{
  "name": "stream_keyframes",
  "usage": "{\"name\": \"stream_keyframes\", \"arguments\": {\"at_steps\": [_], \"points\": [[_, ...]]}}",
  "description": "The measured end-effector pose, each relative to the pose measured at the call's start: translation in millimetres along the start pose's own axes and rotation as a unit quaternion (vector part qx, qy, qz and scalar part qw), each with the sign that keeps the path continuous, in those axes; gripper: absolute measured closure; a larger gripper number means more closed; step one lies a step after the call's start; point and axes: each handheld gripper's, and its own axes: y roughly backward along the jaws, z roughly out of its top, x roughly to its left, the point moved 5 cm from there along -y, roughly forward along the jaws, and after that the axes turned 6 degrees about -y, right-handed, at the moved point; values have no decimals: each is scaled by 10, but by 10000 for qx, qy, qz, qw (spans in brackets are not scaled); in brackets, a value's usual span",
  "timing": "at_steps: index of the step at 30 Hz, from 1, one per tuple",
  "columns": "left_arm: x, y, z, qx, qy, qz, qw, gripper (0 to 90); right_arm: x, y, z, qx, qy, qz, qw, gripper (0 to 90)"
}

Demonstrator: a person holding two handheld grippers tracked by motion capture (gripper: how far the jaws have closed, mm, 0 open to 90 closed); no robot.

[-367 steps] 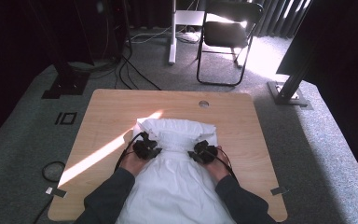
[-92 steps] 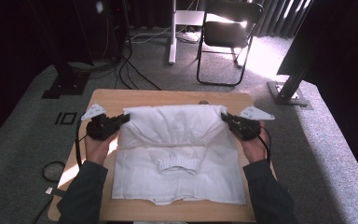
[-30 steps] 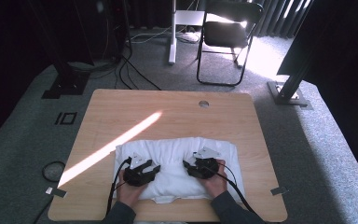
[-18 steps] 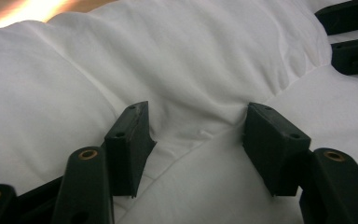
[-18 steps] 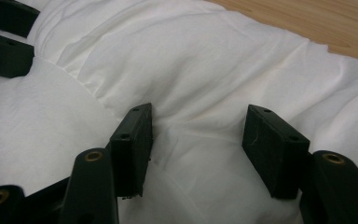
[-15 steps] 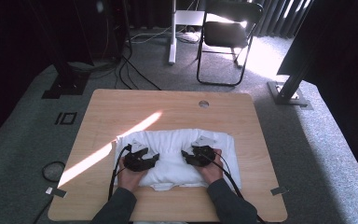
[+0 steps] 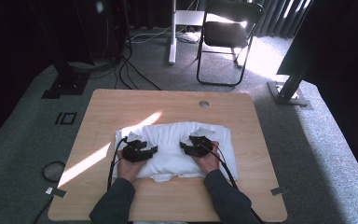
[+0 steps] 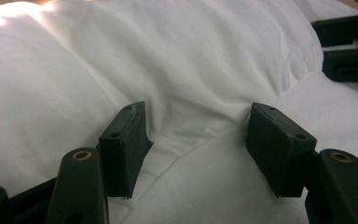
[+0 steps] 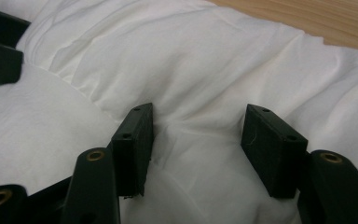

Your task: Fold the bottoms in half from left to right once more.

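Resting on a folded white cloth near the front-middle of the wooden table, both grippers sit side by side, tips pointing toward each other. Left gripper jaws spread apart, pressing into a crease in the cloth, nothing pinched. Right gripper same, jaws wide and touching the fabric. Black chair stands beyond the table.

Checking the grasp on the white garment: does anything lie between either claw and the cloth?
Nothing visible does. The left claw and right claw stand open with their tips right on the white garment.
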Motion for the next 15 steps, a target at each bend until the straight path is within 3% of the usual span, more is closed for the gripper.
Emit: {"name": "stream_keyframes", "arguments": {"at_steps": [2, 3, 4, 5, 6, 8, 11, 12, 13, 15], "points": [[27, 77, 46, -102, 80, 95, 9999, 384, -5, -3, 2, 1, -1, -1, 10000, 429], [117, 272, 126, -369, 115, 406, 9984, 355, -5, -1, 0, 1, -9, 0, 10000, 430], [179, 367, 147, -413, 129, 558, 9975, 325, -4, -1, -1, -9, 6, -9, 10000, 430], [179, 367, 147, -413, 129, 558, 9975, 303, -4, -1, -1, -9, 6, -9, 10000, 430], [289, 499, 146, -390, 214, 633, 9970, 303, -2, -1, -1, -15, 10, -12, 10000, 430], [410, 611, 90, -341, 273, 861, 9953, 267, 0, -1, -2, -22, 15, -23, 10000, 430], [487, 660, 2, -230, 345, 905, 9950, 237, 3, 0, -3, -27, 15, -37, 10000, 430], [551, 662, -118, -57, 440, 968, 9943, 237, 4, 0, -4, -28, 12, -44, 10000, 430], [570, 652, -176, 31, 505, 942, 9943, 183, 5, 0, -5, -33, 9, -53, 10000, 430], [594, 629, -260, 128, 537, 1008, 9934, 166, 6, 0, -5, -35, 6, -54, 10000, 430]]}}
